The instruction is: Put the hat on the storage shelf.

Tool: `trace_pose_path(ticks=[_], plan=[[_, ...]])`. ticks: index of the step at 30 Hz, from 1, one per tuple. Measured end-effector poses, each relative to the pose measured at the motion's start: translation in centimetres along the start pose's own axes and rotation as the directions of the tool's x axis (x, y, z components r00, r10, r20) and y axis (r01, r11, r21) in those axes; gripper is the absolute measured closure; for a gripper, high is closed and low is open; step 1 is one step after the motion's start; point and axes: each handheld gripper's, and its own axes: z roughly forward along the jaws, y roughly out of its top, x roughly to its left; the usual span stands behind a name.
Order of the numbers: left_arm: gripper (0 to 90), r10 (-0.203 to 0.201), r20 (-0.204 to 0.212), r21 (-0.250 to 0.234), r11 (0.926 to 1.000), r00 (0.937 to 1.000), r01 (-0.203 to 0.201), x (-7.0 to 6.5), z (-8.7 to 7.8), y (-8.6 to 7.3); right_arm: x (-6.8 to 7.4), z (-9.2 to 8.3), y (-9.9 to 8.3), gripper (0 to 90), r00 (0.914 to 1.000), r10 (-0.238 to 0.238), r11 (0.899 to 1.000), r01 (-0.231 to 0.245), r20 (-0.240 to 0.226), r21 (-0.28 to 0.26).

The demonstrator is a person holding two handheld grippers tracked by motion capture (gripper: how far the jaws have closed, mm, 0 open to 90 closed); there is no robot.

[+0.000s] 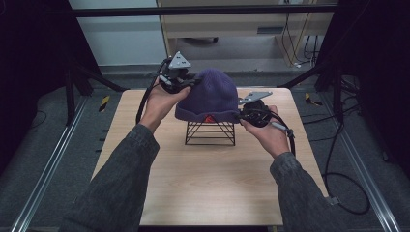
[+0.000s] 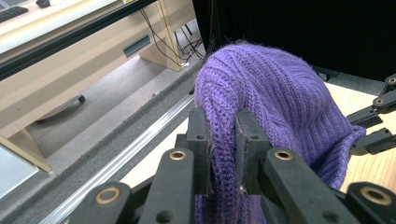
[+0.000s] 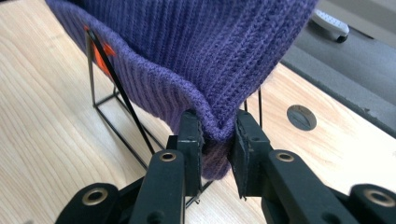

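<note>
The wooden table carries everything, and near its far middle stands my black wire stand, which lifts the work clear of the board so I can reach under its edge. Draped over that stand sits the purple knit beanie, crown up, brim hanging around the wires.

I hold it at two opposite places, which I judge lets me either lift it off or settle it evenly without it twisting. My left gripper has its jaws pressed together on a fold of knit at the upper far-left side of the crown; in the left gripper view the ribbed fabric is squeezed into a narrow ridge between the pads. My right gripper pinches the folded brim at the right corner, low down beside the stand's wires (the cloth bunches into a small pucker there).

A small orange-red patch shows at the brim's front; it may be a tag, but I can read no lettering or brand on it.
</note>
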Motion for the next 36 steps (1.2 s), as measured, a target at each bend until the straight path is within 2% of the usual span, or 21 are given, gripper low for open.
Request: trace_pose_path(ticks=[2, 4, 11, 19, 24, 30, 36], plan=[[78.4, 0.001, 0.001, 0.008, 1.0000, 1.0000, -0.001, 0.0, 0.2, -0.2, -0.1, 0.3, -0.2, 75.0, 1.0000, 0.000, 1.000, 0.000, -0.001, 0.020], [78.4, -0.004, 0.006, 0.015, 0.9999, 1.0000, 0.004, 0.0, 0.5, -0.4, -0.2, 0.5, -0.6, 75.0, 0.9998, 0.018, 1.000, -0.017, -0.013, 0.018], [78.3, 0.002, 0.011, 0.027, 0.9996, 0.9999, -0.002, -0.2, 0.9, -0.6, -0.2, 0.7, -1.3, 74.9, 0.9996, 0.022, 1.000, -0.021, -0.017, 0.020], [78.1, 0.013, 0.007, 0.033, 0.9994, 0.9999, -0.013, -0.6, 0.9, -1.2, -0.1, 1.1, -1.4, 74.2, 0.9999, 0.001, 0.999, 0.000, -0.016, 0.048], [78.1, -0.006, 0.010, 0.051, 0.9987, 0.9999, 0.006, -0.5, 0.9, -2.0, -0.1, 1.4, -1.6, 74.3, 0.9999, 0.005, 0.999, -0.004, -0.016, 0.054], [78.0, 0.009, 0.019, 0.065, 0.9978, 0.9998, -0.010, -1.0, 1.3, -2.2, -0.3, 1.9, -2.3, 74.1, 0.9996, 0.023, 0.997, -0.021, -0.020, 0.077], [78.0, -0.013, 0.012, 0.070, 0.9975, 0.9998, 0.012, -1.2, 1.2, -3.3, -0.1, 2.3, -2.7, 73.2, 0.9988, 0.041, 0.995, -0.039, -0.025, 0.090]])
